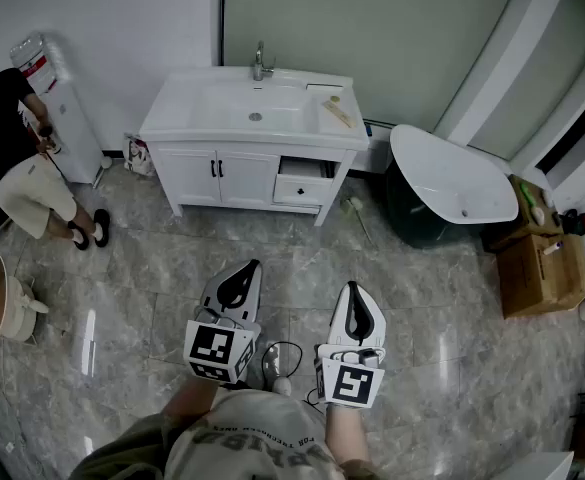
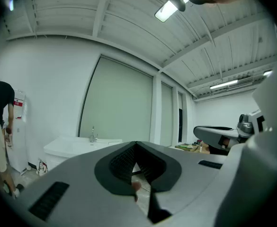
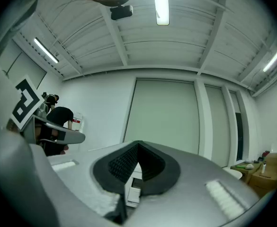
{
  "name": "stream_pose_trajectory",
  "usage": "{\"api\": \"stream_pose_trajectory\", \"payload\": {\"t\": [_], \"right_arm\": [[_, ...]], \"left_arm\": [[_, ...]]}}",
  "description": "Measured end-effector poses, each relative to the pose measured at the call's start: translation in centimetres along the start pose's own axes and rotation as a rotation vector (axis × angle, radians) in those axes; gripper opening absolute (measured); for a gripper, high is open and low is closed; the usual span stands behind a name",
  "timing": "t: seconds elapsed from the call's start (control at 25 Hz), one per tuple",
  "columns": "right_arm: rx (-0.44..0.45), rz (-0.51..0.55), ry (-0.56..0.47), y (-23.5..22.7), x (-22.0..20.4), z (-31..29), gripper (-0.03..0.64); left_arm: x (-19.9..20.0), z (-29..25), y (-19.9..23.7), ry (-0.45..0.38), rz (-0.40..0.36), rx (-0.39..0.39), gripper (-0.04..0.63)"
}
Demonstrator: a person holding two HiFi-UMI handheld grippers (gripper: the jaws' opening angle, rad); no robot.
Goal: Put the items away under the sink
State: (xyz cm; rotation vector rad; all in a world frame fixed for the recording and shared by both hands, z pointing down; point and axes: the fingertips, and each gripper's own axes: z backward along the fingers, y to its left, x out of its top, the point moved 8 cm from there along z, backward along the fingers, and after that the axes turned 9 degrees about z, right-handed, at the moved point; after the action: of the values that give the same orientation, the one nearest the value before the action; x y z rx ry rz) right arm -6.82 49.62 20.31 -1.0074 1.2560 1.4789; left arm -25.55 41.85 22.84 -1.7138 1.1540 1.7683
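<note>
Jaws on the left gripper (image 2: 137, 148) and the right gripper (image 3: 138, 148) are both clenched with nothing between them. They are held side by side over the floor (image 1: 422, 318), well in front of the sink cabinet (image 1: 247, 180). Its two doors (image 1: 194, 173) are closed, and the drawer (image 1: 304, 186) at its right end stands pulled out. Small items (image 1: 338, 114) lie on the right end of its tabletop (image 1: 177, 118). Left of the cabinet a person (image 1: 12, 158) bends by a water dispenser (image 1: 67, 108); right of it stands a white tub (image 1: 447, 183).

White sink cabinet (image 1: 177, 118) against the wall, double doors (image 1: 217, 175) closed, right drawer (image 1: 305, 182) open, small items (image 1: 337, 111) on its countertop.
</note>
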Motion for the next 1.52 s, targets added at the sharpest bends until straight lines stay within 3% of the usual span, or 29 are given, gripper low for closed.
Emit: {"api": "stream_pose_trajectory", "payload": {"t": [0.6,0.92,1.0,1.04,1.08,1.24,1.52], "right_arm": [[0.037,-0.025,-0.016,-3.7,-1.0,1.6,-0.002],[0.149,-0.124,-0.029,-7.5,-2.4,2.1,0.005],[0.194,-0.113,-0.018,-8.6,-3.4,2.4,0.137],[0.207,-0.103,-0.014,-9.1,-4.0,2.6,0.228],[0.212,-0.098,-0.014,-9.5,-4.3,2.7,0.268],[0.212,-0.104,-0.007,-11.1,-5.3,2.6,0.272],[0.226,-0.083,0.006,-11.5,-6.4,0.1,0.272]], "left_arm": [[-1.2,-0.7,-4.6,0.018,-0.032,0.028,0.009],[-2.4,-1.8,-7.8,0.046,-0.04,0.024,0.015],[-2.7,-2.1,-8.4,0.045,-0.018,-0.01,0.186],[-2.8,-2.2,-8.6,0.041,-0.003,-0.023,0.247],[-3.0,-2.2,-8.8,0.038,0.012,-0.032,0.285],[-3.5,-2.5,-9.2,0.059,0.034,-0.034,0.334],[-3.6,-5.1,-7.5,0.09,0.021,-0.016,0.342]]}}
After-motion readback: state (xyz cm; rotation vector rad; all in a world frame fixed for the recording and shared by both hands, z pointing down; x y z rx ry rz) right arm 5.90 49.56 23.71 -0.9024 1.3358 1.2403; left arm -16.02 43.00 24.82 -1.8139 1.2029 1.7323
